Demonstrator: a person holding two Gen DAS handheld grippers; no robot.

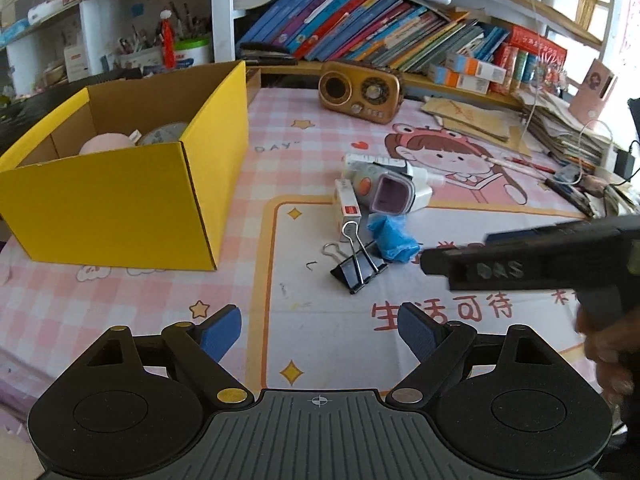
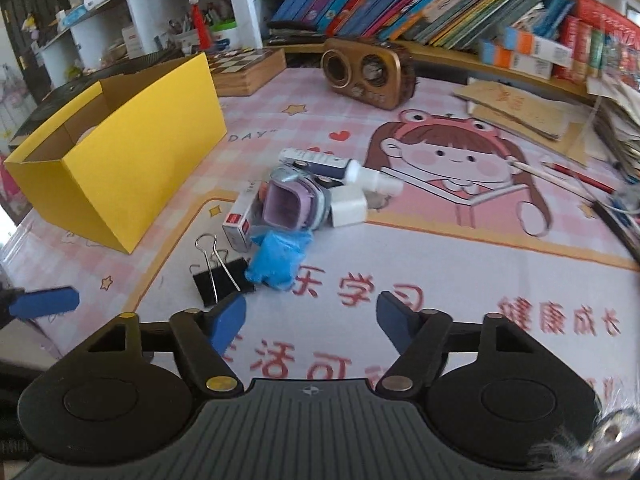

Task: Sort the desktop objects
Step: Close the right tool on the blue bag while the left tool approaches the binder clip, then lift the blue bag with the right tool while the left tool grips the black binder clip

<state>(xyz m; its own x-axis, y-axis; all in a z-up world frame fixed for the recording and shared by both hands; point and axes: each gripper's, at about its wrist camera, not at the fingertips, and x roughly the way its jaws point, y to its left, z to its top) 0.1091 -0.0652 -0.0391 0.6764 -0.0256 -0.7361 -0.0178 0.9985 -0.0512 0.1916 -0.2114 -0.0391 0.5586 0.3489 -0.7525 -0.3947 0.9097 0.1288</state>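
A pile of small objects lies mid-desk: a black binder clip [image 1: 358,266] [image 2: 222,278], a crumpled blue bag [image 1: 392,238] [image 2: 280,258], a purple-lidded container [image 1: 390,196] [image 2: 286,206], a small white and red box [image 1: 347,202] [image 2: 239,222], a white charger [image 2: 349,208] and a white tube [image 2: 340,166]. An open yellow box [image 1: 120,196] [image 2: 120,160] stands to the left, with a pink item [image 1: 106,144] inside. My left gripper [image 1: 320,332] is open and empty, short of the clip. My right gripper [image 2: 312,320] is open and empty, just before the clip and bag; its body shows in the left wrist view [image 1: 532,262].
A brown retro radio [image 1: 360,92] [image 2: 362,72] stands behind the pile. Slanted books [image 1: 360,28] fill the back shelf. Paper stacks and pencils [image 1: 560,136] lie at the right. A wooden chessboard box [image 2: 248,68] sits behind the yellow box.
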